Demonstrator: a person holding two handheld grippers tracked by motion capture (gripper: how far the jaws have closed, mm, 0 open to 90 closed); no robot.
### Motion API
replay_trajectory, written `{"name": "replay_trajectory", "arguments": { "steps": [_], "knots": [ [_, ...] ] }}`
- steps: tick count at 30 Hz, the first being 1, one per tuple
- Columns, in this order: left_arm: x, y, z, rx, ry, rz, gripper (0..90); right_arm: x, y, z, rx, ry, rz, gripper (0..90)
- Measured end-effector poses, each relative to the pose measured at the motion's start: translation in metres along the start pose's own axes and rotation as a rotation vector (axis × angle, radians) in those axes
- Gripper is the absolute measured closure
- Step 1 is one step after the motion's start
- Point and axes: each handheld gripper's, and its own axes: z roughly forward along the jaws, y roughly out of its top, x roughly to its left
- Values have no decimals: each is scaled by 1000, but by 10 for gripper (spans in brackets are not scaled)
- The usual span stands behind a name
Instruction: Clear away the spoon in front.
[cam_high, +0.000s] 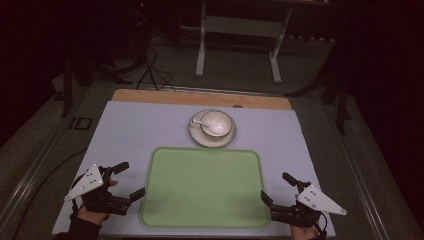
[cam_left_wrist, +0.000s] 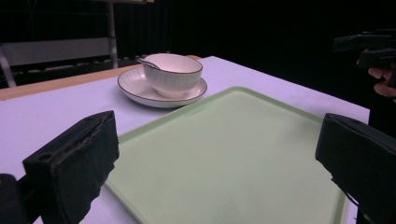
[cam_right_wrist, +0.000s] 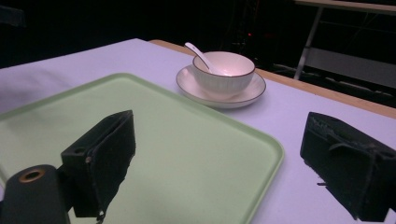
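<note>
My left tongs (cam_high: 128, 181) and right tongs (cam_high: 275, 187) both stand spread, pinching nothing, one at each near corner of the pale green tray (cam_high: 205, 189); the tray is smooth, matte, round-cornered with a low raised rim, bare, lying flat on the lilac-covered desk (cam_high: 130, 130); just beyond its far edge sits a white ribbed bowl (cam_high: 217, 122) with a dark rim on a matching saucer (cam_high: 197, 135); a white spoon (cam_high: 199, 121) leans in the bowl; my right gripper view shows its handle (cam_right_wrist: 198, 53) clearly, my left gripper view barely; my wrists are cut off below.
</note>
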Motion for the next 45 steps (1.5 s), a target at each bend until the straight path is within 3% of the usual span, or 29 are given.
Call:
{"name": "replay_trajectory", "arguments": {
  "steps": [12, 14, 16, 19, 28, 33, 41, 45],
  "knots": [
    [-3, 1, 1, 28, 7, 12, 0, 3, 1, -1, -5, -20, -25, 102],
    [-3, 2, 0, 48, -23, 8, 0, 5, 2, -2, -8, -22, -34, 102],
    [-4, 5, -1, 57, -85, -13, 0, 5, 3, -2, -7, -21, -47, 102],
    [-7, 9, 0, 50, -113, -37, 0, 6, 2, 0, 11, -13, -48, 103],
    [-38, 29, 10, 108, -166, 72, 0, 7, 4, 0, -17, -4, -43, 103],
    [-51, 48, 21, 131, -212, 115, 0, 7, 4, 0, -22, -6, -45, 103],
    [-57, 74, 43, 173, -251, 173, 1, 7, 5, 0, -24, -6, -43, 102],
    [-55, 81, 52, 176, -233, 182, 1, 8, 5, 0, -24, -4, -44, 102]
  ]
}}
